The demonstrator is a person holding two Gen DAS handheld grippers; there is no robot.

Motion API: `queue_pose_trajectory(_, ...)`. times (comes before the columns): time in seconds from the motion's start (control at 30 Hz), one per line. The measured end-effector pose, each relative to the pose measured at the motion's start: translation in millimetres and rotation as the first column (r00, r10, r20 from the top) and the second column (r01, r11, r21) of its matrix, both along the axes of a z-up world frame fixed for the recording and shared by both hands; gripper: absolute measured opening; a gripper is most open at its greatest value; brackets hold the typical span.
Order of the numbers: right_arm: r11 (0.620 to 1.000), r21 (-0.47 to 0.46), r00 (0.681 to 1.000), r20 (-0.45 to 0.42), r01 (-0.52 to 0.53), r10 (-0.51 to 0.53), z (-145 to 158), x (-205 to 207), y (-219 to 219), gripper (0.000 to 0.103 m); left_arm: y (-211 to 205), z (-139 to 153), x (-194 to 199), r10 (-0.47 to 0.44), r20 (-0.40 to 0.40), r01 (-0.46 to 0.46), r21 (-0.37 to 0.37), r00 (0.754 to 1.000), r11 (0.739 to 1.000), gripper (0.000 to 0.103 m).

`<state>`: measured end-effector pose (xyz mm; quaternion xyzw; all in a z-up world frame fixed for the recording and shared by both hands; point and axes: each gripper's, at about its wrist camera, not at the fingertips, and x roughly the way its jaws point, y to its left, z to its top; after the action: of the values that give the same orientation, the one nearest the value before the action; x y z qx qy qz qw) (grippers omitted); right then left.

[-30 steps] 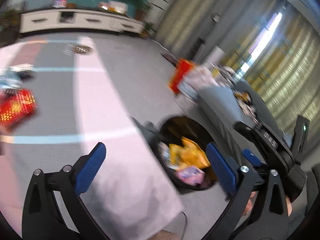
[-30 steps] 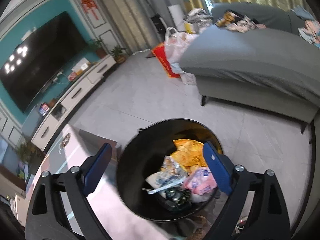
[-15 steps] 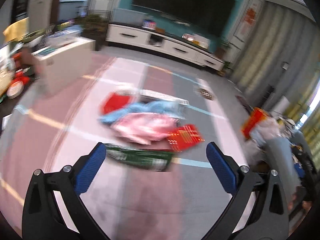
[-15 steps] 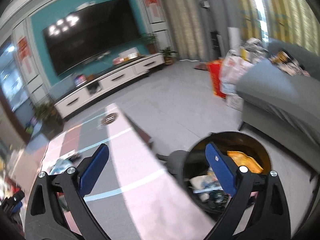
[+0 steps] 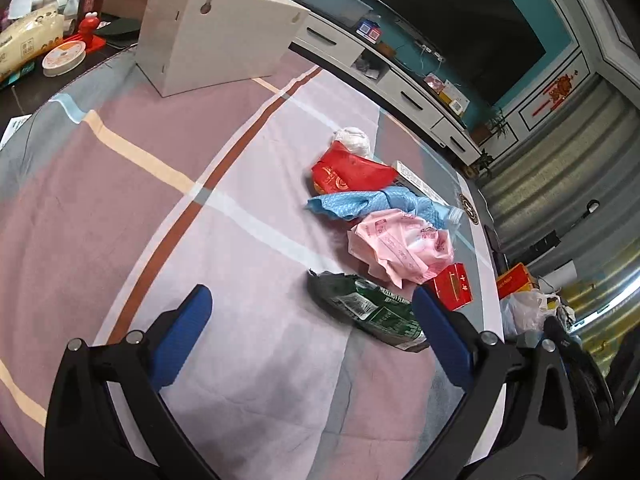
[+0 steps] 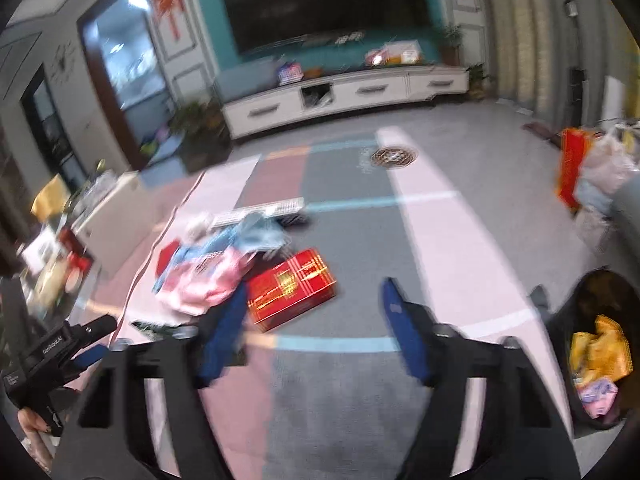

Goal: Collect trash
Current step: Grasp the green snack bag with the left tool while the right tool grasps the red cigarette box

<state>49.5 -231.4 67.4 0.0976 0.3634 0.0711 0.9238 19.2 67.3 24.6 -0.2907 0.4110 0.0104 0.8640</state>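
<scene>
Left claw [image 5: 308, 336] hangs released over the striped bench [image 5: 120, 208], green wrapper [image 5: 368, 308] at its one o'clock. Right claw [image 6: 316, 328], jaws just narrowing with nothing between, points at the red box [image 6: 290, 288]; trash bin [image 6: 596, 360] sits at three o'clock.

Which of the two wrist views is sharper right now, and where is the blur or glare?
Left wrist view: sharp; crumpled pink plastic bag and green snack wrapper crisp, edges fisheye-bent. Right wrist view: motion-smeared throughout, red patterned box soft, ceiling lights glaring on the black television screen.

Two plastic bags [image 5: 402, 248], one red box [image 5: 452, 286], one bin [image 6: 596, 356]
</scene>
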Motion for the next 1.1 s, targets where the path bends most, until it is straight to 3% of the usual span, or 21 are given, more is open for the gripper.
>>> queue_pose_trajectory(0.03, 1.0, 0.012, 0.999, -0.026, -0.025, 0.025, -3.7, 7.6, 9.9, 0.04, -0.5, -0.7, 0.8, -0.003, -0.001, 0.003, -0.004, 1.0, 1.0, 0.1)
queue_pose_trajectory(0.13, 0.994, 0.035, 0.991, -0.075, -0.107, 0.109, -9.5, 28.8, 33.9, 0.029, 4.0, -3.4, 0.0, 0.001, -0.004, -0.001, -0.03, 1.0, 1.0, 0.1)
queue_pose_trajectory(0.37, 0.962, 0.018, 0.943, -0.19, -0.273, 0.272, -37.0, 53.9, 81.8, 0.028, 6.9, -12.4, 4.8, 0.013, -0.049, -0.015, -0.035, 0.999, 0.999, 0.1)
queue_pose_trajectory(0.5, 0.922, 0.047, 0.89, -0.247, -0.383, 0.383, -52.6, 44.6, 103.0, 0.029, 5.8, -15.5, 6.5, 0.012, -0.062, -0.014, -0.033, 0.998, 0.999, 0.1)
queue_pose_trajectory(0.77, 0.844, 0.141, 0.799, -0.273, -0.518, 0.536, -53.5, 15.8, 129.7, 0.029, -8.1, -21.9, 6.4, -0.021, -0.091, 0.019, -0.023, 0.996, 1.0, 0.099)
queue_pose_trajectory(0.87, 0.861, 0.083, 0.821, -0.267, -0.502, 0.505, -47.1, 9.2, 127.7, 0.033, -13.7, -24.2, 6.5, -0.035, -0.09, 0.032, -0.027, 0.995, 0.999, 0.097)
queue_pose_trajectory(0.93, 0.882, 0.074, 0.845, -0.26, -0.466, 0.468, -42.4, 10.9, 115.5, 0.052, -16.6, -26.3, 6.8, -0.044, -0.091, 0.041, -0.037, 0.995, 0.998, 0.095)
queue_pose_trajectory(1.1, 0.953, 0.097, 0.927, -0.221, -0.287, 0.302, -29.9, 24.2, 65.5, 0.072, -28.6, -30.4, 7.9, -0.082, -0.088, 0.08, -0.026, 0.993, 0.996, 0.088)
